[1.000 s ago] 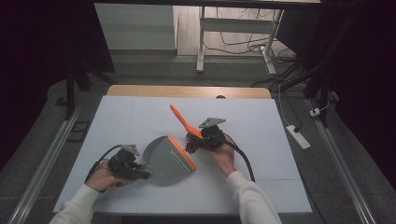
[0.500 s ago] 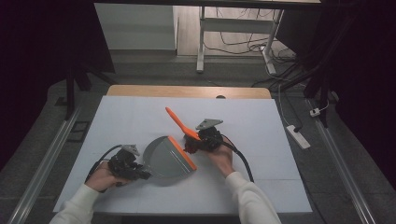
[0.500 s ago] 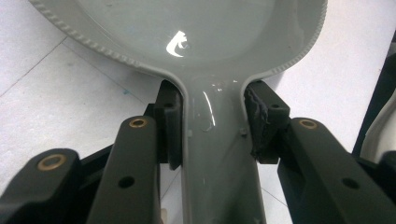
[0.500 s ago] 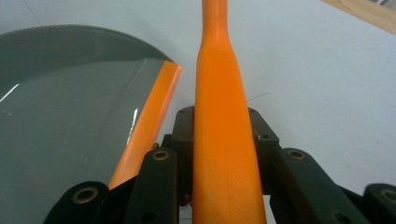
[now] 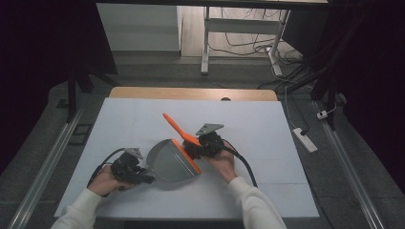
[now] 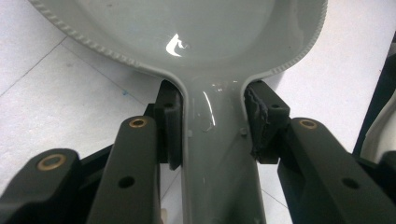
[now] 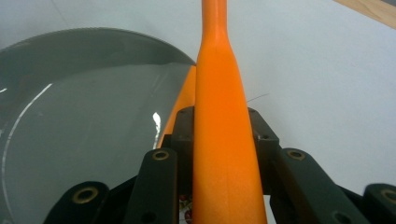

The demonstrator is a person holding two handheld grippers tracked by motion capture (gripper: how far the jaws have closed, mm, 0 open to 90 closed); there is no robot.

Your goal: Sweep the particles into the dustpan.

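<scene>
A grey dustpan (image 5: 167, 163) lies flat on the white table (image 5: 267, 124), with an orange strip (image 5: 187, 157) along its right edge. My left gripper (image 5: 143, 175) is shut on the pan's grey handle (image 6: 217, 158), one pad (image 6: 170, 123) on each side of it. The pan's shallow bowl (image 6: 187, 28) spreads out beyond the jaws. My right gripper (image 5: 193, 147) is shut on a long tapered orange handle (image 5: 175, 127) that slants up and to the left. In the right gripper view this orange handle (image 7: 219, 116) runs straight out between the jaws, with the dustpan (image 7: 79, 107) to its left.
A wooden strip (image 5: 191, 93) edges the far side of the table. Cables trail from both grippers toward the near edge. On the floor, a white power strip (image 5: 303, 139) lies to the right and a table frame (image 5: 205, 43) stands beyond.
The orange handle's far tip has swung left and slightly nearer, and the right gripper has shifted a little left toward the dustpan. The left gripper and the pan have stayed put.
</scene>
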